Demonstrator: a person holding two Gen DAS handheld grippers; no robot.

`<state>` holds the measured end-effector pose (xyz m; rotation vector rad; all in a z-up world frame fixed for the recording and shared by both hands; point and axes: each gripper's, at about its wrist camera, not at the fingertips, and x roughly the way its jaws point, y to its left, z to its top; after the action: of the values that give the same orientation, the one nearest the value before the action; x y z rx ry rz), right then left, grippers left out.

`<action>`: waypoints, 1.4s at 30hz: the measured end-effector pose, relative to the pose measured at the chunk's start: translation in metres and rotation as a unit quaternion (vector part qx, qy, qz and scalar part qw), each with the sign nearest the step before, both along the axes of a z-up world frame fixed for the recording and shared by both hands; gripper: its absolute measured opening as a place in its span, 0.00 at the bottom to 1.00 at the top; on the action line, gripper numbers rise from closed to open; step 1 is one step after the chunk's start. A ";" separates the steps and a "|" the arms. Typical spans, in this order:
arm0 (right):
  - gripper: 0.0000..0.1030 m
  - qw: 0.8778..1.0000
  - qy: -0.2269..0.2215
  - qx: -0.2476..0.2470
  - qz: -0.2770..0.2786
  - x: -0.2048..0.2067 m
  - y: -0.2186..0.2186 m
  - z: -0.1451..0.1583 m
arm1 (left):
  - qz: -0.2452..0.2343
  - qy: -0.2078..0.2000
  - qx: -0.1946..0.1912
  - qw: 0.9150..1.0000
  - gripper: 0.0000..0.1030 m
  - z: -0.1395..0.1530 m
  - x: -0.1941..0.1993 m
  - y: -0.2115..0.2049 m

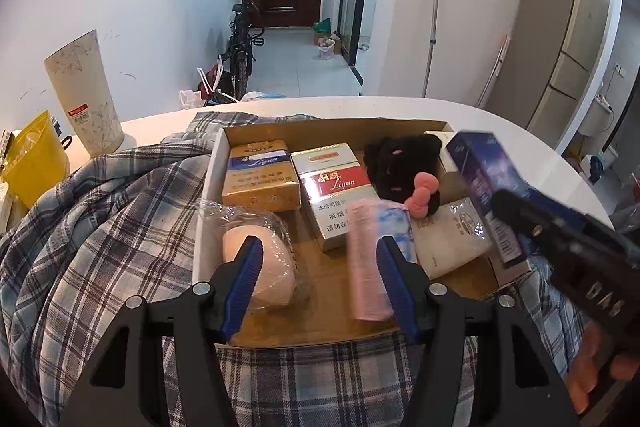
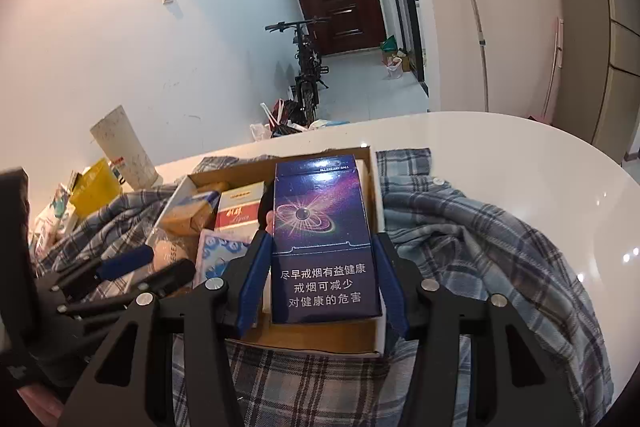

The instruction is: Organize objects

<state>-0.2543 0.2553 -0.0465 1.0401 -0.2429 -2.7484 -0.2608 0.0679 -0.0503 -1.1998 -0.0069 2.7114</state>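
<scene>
Your white counter [image 2: 520, 171] carries a crumpled blue plaid shirt [image 1: 100, 227], and on the shirt sits an open cardboard box [image 1: 304, 133] holding most of the things you are sorting. Behind it to the left stand a tall cream cylinder [image 1: 82, 93] and a yellow container [image 1: 34, 159]. Inside the box, a gold cigarette pack [image 1: 260, 175] lies at the back left, a red-and-white cigarette pack [image 1: 336, 187] just beside it, a black hair clip with a pink bow [image 1: 402, 167] to the right, a white sachet [image 1: 450, 235] in front of that, and a wrapped pale round item [image 1: 260, 263] at the front left. Your right hand-held gripper [image 2: 324, 279] is clamped on a dark blue cigarette pack [image 2: 324, 227], held upright over the box's right end. Your left hand-held gripper [image 1: 320, 283] stands at a middling width over the box's front, with a blurred pink strip [image 1: 366, 267] lying against its right finger [image 1: 394, 283]; whether the pads actually pinch it you cannot tell.
</scene>
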 end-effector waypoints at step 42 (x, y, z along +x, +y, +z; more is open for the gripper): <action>0.98 0.991 0.122 0.035 -0.031 0.062 0.014 0.103 | -0.007 0.206 0.016 0.978 0.86 0.124 0.077 -0.001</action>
<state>-0.1921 0.2697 0.0566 0.7101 -0.1447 -2.9236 -0.1838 0.0664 0.0735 -0.6057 0.0115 2.8788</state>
